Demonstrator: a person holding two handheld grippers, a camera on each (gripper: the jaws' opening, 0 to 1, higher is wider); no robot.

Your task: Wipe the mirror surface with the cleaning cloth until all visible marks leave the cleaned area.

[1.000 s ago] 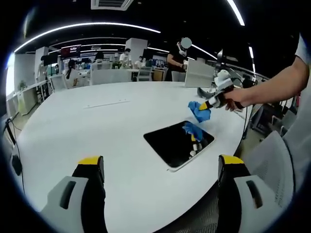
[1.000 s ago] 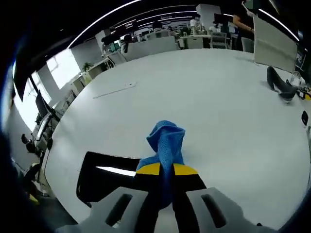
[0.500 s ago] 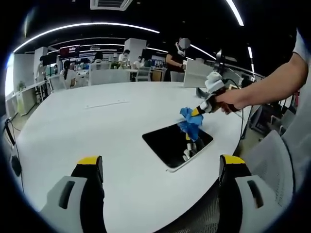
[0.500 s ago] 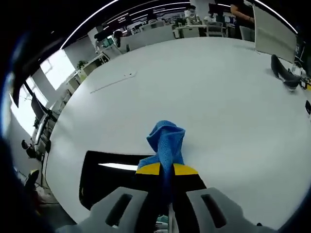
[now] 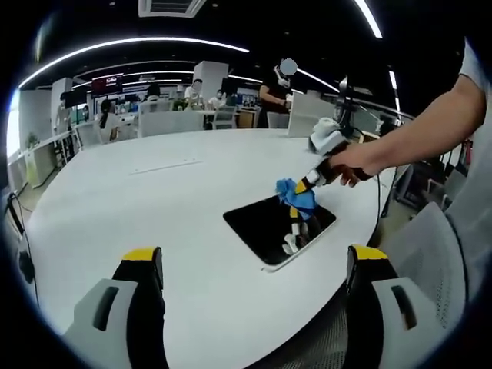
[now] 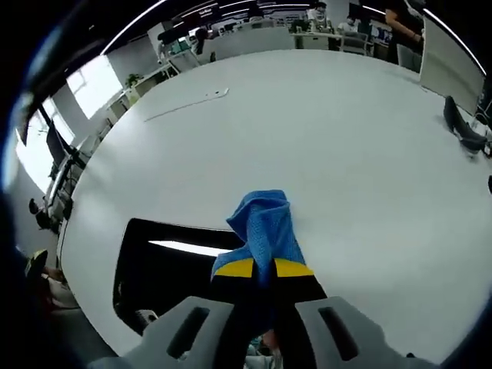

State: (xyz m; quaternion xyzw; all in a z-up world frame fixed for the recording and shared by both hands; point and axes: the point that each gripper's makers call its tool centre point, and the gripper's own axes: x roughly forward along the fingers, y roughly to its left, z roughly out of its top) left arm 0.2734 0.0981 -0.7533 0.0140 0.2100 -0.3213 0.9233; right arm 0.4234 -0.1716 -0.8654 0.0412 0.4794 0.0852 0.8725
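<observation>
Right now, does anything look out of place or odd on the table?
Nothing stands out. The mirror lies flat near the edge of the table, and the right gripper holds the blue cloth over it.

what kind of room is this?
Looks like an open-plan office or lab: a big round white table in front, rows of desks with people seated and standing behind, and long strip lights on a dark ceiling.

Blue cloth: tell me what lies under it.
The blue cloth, clamped in the right hand-held gripper, hangs over the dark mirror on the white table. The glass directly beneath it is covered, so marks there can't be judged.
</observation>
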